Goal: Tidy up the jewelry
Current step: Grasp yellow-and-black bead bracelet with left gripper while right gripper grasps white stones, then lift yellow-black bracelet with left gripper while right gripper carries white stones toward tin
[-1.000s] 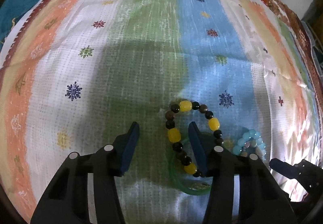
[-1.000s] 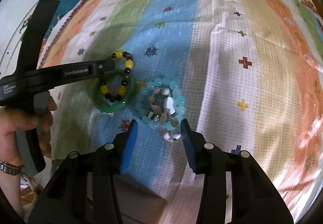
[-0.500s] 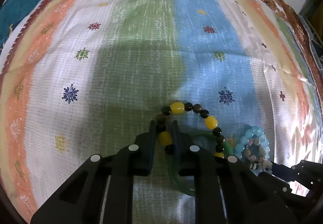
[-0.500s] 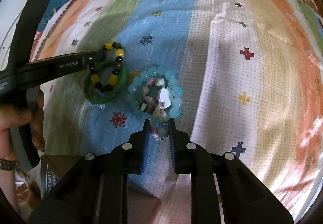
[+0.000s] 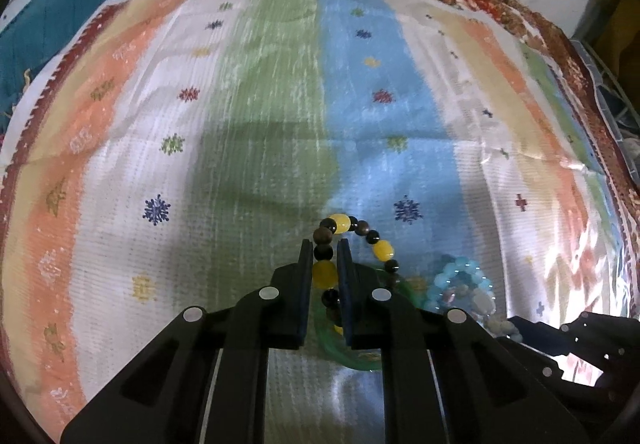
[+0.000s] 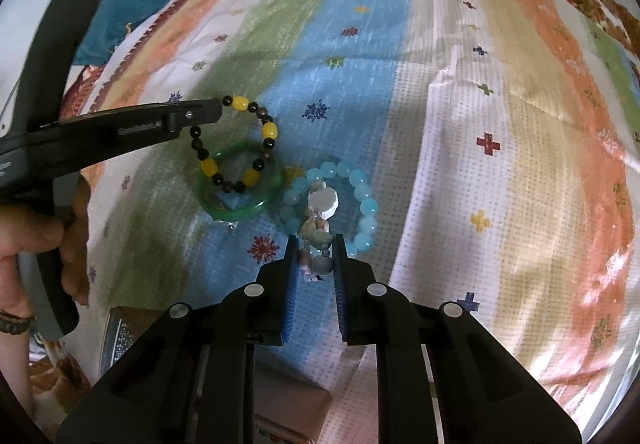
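- The left gripper (image 5: 324, 256) is sitting at the lower centre of the left wrist view, its fingers (image 5: 306, 284) pressing in narrowly on the yellow-and-dark bead bracelet (image 5: 360, 240), with a yellow bead caught between them.
- That bracelet is arching above the fingertips and draping over the green bangle (image 6: 240, 180), which is lying on the striped cloth (image 5: 256, 116) left of centre in the right wrist view.
- The right gripper (image 6: 315, 248) is occupying the lower centre of its view, its fingers (image 6: 291, 284) having just been closing and now clamping narrowly on the shell-and-stone bracelet (image 6: 320, 228).
- The pale blue bead bracelet (image 6: 360, 204) is ringing that piece, just beside the bangle.
- A hand (image 6: 24, 236) is gripping the left tool's handle at the left edge.
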